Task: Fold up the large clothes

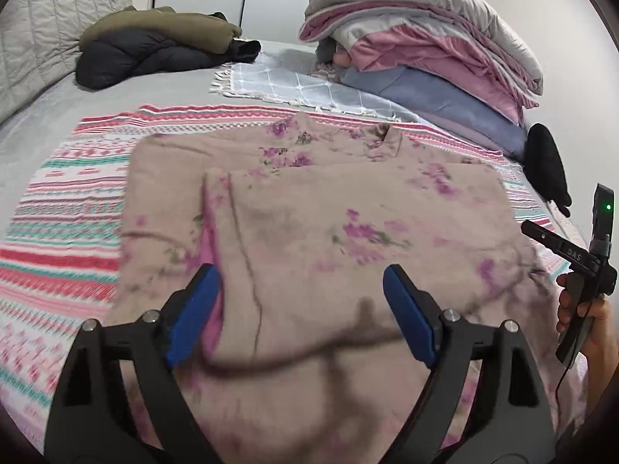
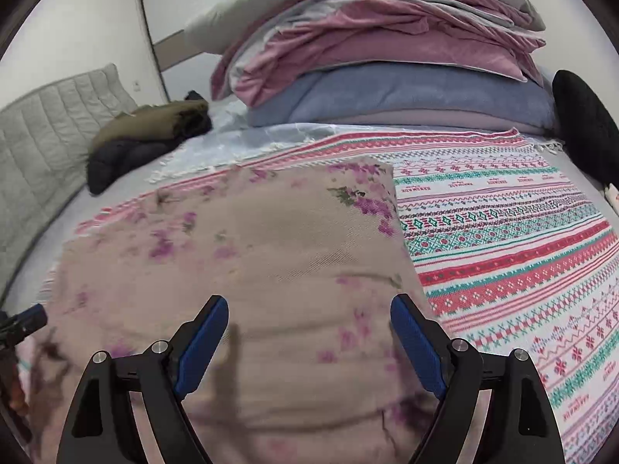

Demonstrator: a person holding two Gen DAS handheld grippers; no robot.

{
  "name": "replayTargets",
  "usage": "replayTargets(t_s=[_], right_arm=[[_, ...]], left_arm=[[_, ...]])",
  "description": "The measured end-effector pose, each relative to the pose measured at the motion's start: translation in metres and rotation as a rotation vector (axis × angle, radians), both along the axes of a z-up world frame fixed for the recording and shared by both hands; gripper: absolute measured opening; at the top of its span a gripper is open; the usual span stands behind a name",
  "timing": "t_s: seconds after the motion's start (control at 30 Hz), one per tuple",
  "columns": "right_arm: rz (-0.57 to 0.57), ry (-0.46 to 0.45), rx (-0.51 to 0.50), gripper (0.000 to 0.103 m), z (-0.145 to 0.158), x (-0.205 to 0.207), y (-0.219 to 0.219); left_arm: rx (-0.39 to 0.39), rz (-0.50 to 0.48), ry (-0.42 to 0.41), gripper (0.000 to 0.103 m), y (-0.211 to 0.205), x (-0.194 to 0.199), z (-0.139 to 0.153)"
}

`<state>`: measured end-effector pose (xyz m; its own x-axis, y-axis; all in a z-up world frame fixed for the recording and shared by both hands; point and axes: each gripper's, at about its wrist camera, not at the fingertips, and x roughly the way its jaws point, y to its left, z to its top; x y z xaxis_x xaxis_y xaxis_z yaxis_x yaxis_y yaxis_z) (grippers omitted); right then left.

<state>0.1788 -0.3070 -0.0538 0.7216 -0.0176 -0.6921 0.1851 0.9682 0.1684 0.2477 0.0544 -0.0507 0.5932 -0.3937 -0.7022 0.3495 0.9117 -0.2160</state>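
Note:
A large beige garment with purple flowers [image 1: 329, 224] lies partly folded on a striped red, white and teal blanket [image 1: 65, 208] on the bed. Its collar points to the far side. My left gripper [image 1: 301, 309] is open and empty, just above the garment's near part. My right gripper [image 2: 309, 332] is open and empty above the garment [image 2: 271, 263], near its right edge. The right gripper's handle also shows in the left wrist view [image 1: 580, 263], held by a hand at the garment's right side.
A tall pile of folded pink, grey and blue bedding [image 1: 425, 46] stands at the far right of the bed. Dark and olive jackets [image 1: 154, 46] lie at the far left. A pale blue checked cloth [image 1: 290, 85] lies behind the blanket. A black item [image 1: 547, 166] lies at the right edge.

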Motion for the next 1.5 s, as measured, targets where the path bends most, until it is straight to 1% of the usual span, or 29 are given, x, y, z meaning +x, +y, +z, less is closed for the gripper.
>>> replayTargets(t_s=[0.1, 0.17, 0.3, 0.43, 0.53, 0.6, 0.7, 0.8, 0.87, 0.97, 1.03, 1.2, 1.23, 1.27, 1.37, 1.5], right_arm=[[0.039, 0.01, 0.03, 0.087, 0.023, -0.026, -0.006], [0.041, -0.003, 0.048, 0.089, 0.042, -0.052, -0.015], [0.043, -0.009, 0.053, 0.091, 0.068, -0.092, -0.025], [0.068, 0.009, 0.048, 0.091, 0.081, -0.135, -0.03], [0.101, 0.02, 0.061, 0.092, 0.083, -0.167, -0.033], [0.114, 0.022, 0.076, 0.092, 0.08, -0.189, -0.035], [0.123, 0.031, 0.095, 0.092, 0.072, -0.219, -0.038], [0.127, 0.054, 0.122, 0.092, 0.06, -0.239, -0.042], [0.127, 0.071, 0.138, 0.092, 0.051, -0.251, -0.046], [0.119, 0.095, 0.137, 0.092, 0.038, -0.266, -0.052], [0.11, 0.102, 0.143, 0.092, 0.028, -0.275, -0.056], [0.082, 0.16, 0.177, 0.092, -0.004, -0.29, -0.065], [0.077, 0.172, 0.18, 0.092, -0.01, -0.292, -0.067], [0.073, 0.181, 0.182, 0.092, -0.015, -0.293, -0.068], [0.063, 0.213, 0.198, 0.092, -0.03, -0.294, -0.071], [0.053, 0.244, 0.225, 0.092, -0.044, -0.295, -0.075]], left_arm=[[-0.011, 0.013, 0.049, 0.09, 0.015, -0.025, 0.018], [-0.015, 0.035, 0.076, 0.093, 0.029, -0.047, 0.03], [-0.046, 0.04, 0.113, 0.096, 0.052, -0.083, 0.04], [-0.053, 0.063, 0.147, 0.096, 0.077, -0.119, 0.042], [-0.013, 0.067, 0.124, 0.096, 0.095, -0.149, 0.041], [0.008, 0.058, 0.117, 0.096, 0.102, -0.161, 0.039], [0.017, 0.051, 0.137, 0.096, 0.116, -0.18, 0.031], [-0.003, 0.033, 0.16, 0.096, 0.128, -0.196, 0.02], [-0.018, 0.046, 0.162, 0.096, 0.134, -0.204, 0.012], [-0.04, 0.052, 0.154, 0.096, 0.142, -0.216, 0.0], [-0.052, 0.042, 0.164, 0.096, 0.145, -0.221, -0.009], [-0.041, -0.003, 0.231, 0.096, 0.143, -0.225, -0.037], [-0.04, -0.011, 0.266, 0.096, 0.142, -0.224, -0.044], [-0.048, -0.016, 0.297, 0.096, 0.143, -0.221, -0.048], [-0.117, -0.02, 0.383, 0.096, 0.147, -0.216, -0.061], [-0.159, -0.019, 0.448, 0.096, 0.149, -0.214, -0.071]])
